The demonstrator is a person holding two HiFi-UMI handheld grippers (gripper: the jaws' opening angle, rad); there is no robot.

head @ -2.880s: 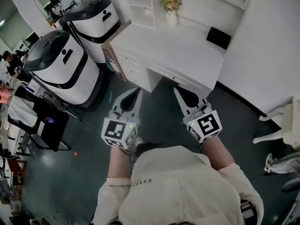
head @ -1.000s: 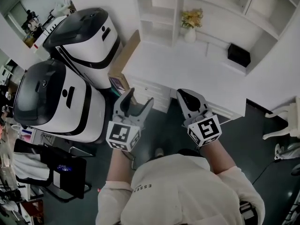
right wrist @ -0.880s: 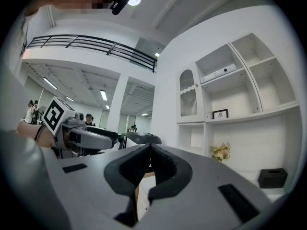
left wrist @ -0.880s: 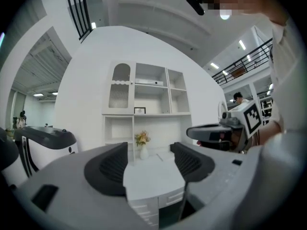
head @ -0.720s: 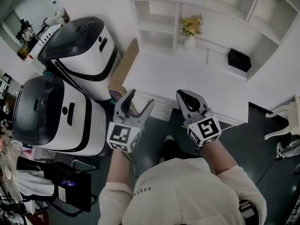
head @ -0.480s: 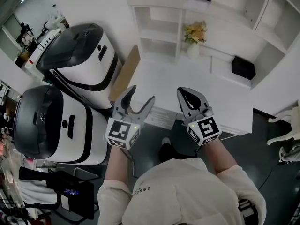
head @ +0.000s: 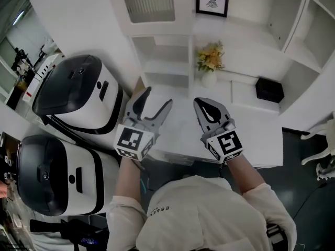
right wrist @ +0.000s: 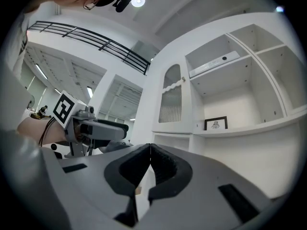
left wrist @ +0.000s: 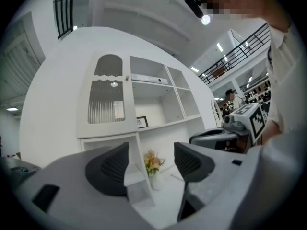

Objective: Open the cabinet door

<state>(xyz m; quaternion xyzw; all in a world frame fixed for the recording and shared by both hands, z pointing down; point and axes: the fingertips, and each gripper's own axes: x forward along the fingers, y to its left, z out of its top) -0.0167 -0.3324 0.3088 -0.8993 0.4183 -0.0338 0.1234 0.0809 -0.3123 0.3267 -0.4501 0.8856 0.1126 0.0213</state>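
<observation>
The cabinet door (head: 147, 1) is white with a ribbed glass pane and stands closed at the top left of the shelf unit. It also shows in the left gripper view (left wrist: 106, 102) with a small knob (left wrist: 127, 77), and in the right gripper view (right wrist: 171, 102). My left gripper (head: 156, 97) hangs open over the desk's left end, below the door and apart from it, with nothing between its jaws (left wrist: 149, 164). My right gripper (head: 204, 106) is shut on nothing beside it (right wrist: 150, 162).
A white desk (head: 251, 135) lies under both grippers. A vase of yellow flowers (head: 209, 67), a framed picture (head: 212, 4) and a black box (head: 269, 89) sit on the shelves. Two white-and-black machines (head: 78, 95) (head: 52, 177) stand to the left.
Both grippers have risen from in front of the desk to above its top, and the view has tilted up to the shelves. The left gripper has opened; the right stays shut.
</observation>
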